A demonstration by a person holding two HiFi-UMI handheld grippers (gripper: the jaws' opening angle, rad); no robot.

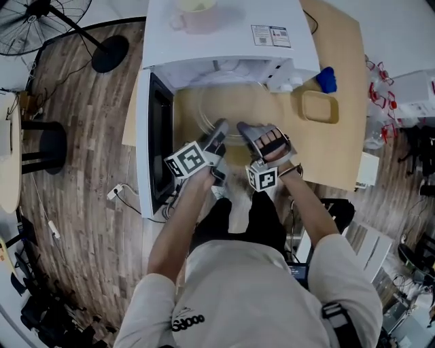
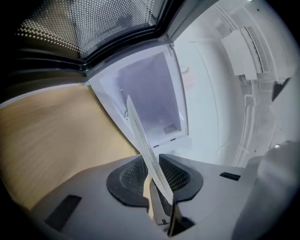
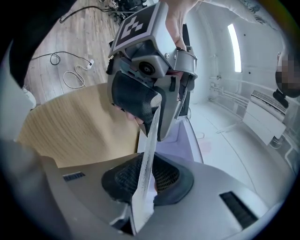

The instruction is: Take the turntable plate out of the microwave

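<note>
Head view, with both tool views. The glass plate (image 1: 231, 103) is held edge-on by both tools at the mouth of the microwave (image 1: 224, 34), above the bench (image 1: 343, 146); how much of it is still inside cannot be told. The left tool (image 1: 221, 126) has its jaws closed narrowly on the near rim: in the left tool view (image 2: 152, 171) the plate (image 2: 140, 136) runs as a thin slanting band between the two dark ribbed pads, which press on it. The right tool (image 1: 242, 128) grips the same rim just beside the left one; in the right tool view (image 3: 145, 176) the plate (image 3: 149, 140) passes between its closed pads, and the left tool (image 3: 151, 96) shows beyond, clamped on the same edge. The door (image 1: 153, 136) stands open at the left. A mug (image 1: 194, 15) sits on top of the microwave; a yellow dish (image 1: 319, 107) lies on the bench to its right
</note>
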